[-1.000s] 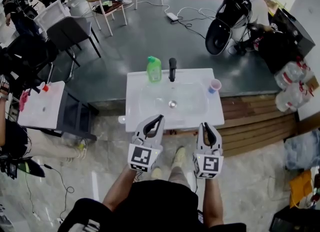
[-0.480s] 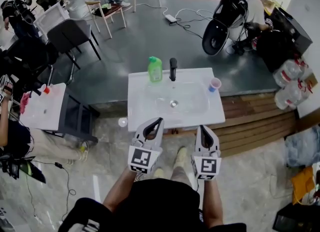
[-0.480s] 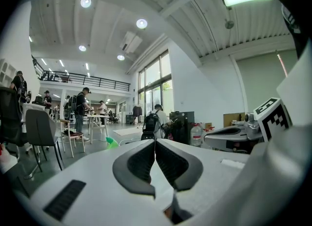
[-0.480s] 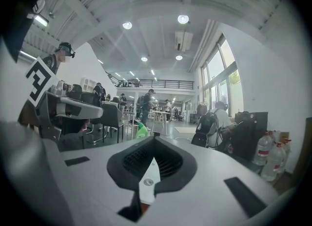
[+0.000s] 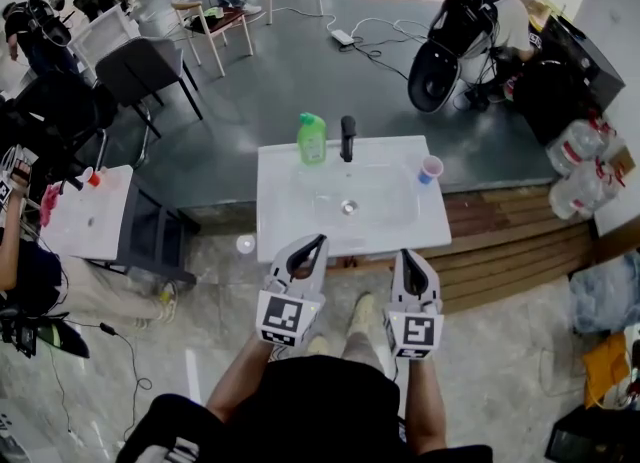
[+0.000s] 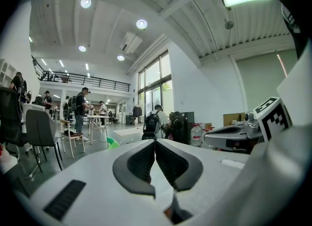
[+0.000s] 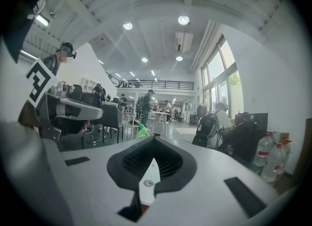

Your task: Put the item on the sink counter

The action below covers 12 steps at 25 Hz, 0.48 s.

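Down at waist height, the left gripper (image 5: 316,243) was clenched, its dark pads meeting at the tips with nothing between them. And the right gripper (image 5: 411,254) alongside it was clenched and empty too! Both pointed ahead at the white rectangular sink counter (image 5: 275,223), tips just short of its front edge.

At the back of that counter, a green plastic bottle (image 5: 311,139) stood upright just left of the black tap (image 5: 347,138). A small pale plastic cup (image 5: 430,169) with a blue patch stood by the right edge. Off the counter, on the stone floor (image 5: 215,256) near the front left corner, sat a small pale round object (image 5: 245,244), too small to identify.

So which was the item? Neither gripper carried one, and bottle and cup were on the counter already. By the look of it, this was either the opening before any pickup or the finish after a put-down; the frames could not settle that. If work remained, the next move called for parting one gripper's jaws and reaching for whatever lay off the counter. The round thing on the floor seemed the likeliest candidate, and that would mean a low reach to the left.
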Each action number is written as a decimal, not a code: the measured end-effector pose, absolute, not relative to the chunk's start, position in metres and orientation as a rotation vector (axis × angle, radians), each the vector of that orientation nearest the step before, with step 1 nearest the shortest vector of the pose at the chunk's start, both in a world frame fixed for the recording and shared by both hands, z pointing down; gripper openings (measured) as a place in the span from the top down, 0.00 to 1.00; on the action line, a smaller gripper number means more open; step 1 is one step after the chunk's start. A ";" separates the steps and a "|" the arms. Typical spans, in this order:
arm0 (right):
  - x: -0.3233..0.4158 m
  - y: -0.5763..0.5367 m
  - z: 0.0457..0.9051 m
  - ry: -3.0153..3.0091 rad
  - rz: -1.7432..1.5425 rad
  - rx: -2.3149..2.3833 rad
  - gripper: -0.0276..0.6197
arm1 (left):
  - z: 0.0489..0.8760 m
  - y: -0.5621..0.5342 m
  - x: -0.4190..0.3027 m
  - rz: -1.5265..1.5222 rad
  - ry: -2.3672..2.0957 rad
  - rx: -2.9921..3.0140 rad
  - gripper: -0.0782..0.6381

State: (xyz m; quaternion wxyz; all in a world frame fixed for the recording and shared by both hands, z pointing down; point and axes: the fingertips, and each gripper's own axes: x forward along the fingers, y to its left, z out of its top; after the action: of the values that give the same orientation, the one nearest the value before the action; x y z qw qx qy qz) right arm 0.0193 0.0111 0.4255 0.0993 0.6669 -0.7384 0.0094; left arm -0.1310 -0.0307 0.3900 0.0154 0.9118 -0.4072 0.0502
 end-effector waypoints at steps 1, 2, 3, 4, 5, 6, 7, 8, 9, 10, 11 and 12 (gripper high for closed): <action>0.020 0.011 0.426 -2.183 0.029 1.973 0.96 | 0.390 -0.031 -0.131 0.155 -1.267 2.837 0.88; 0.020 0.011 0.426 -2.181 0.029 1.972 0.96 | 0.392 -0.031 -0.131 0.159 -1.264 2.832 0.88; 0.020 0.011 0.427 -2.181 0.032 1.969 0.96 | 0.394 -0.030 -0.131 0.166 -1.261 2.825 0.88; 0.019 0.011 0.428 -2.181 0.036 1.967 0.96 | 0.394 -0.030 -0.132 0.166 -1.260 2.825 0.88; 0.019 0.011 0.428 -2.181 0.038 1.966 0.96 | 0.393 -0.030 -0.132 0.159 -1.264 2.833 0.88; 0.019 0.011 0.428 -2.182 0.036 1.966 0.96 | 0.391 -0.031 -0.132 0.152 -1.268 2.841 0.88; 0.018 0.011 0.427 -2.182 0.032 1.966 0.96 | 0.390 -0.031 -0.133 0.151 -1.269 2.844 0.88; 0.019 0.011 0.427 -2.181 0.029 1.966 0.96 | 0.391 -0.031 -0.133 0.154 -1.269 2.840 0.88; 0.019 0.010 0.426 -2.181 0.029 1.965 0.96 | 0.392 -0.031 -0.133 0.161 -1.266 2.832 0.88; 0.019 0.010 0.426 -2.183 0.031 1.965 0.96 | 0.393 -0.031 -0.133 0.168 -1.264 2.824 0.88; 0.018 0.009 0.426 -2.184 0.033 1.965 0.96 | 0.392 -0.031 -0.133 0.167 -1.264 2.823 0.88; 0.018 0.009 0.426 -2.185 0.035 1.965 0.96 | 0.390 -0.032 -0.133 0.160 -1.267 2.829 0.88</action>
State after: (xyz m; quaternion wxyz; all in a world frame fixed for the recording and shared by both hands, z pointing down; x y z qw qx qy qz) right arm 0.0180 0.0092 0.4259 0.1013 0.6652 -0.7397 0.0118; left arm -0.1334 -0.0321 0.3902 0.0188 0.9112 -0.4082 0.0517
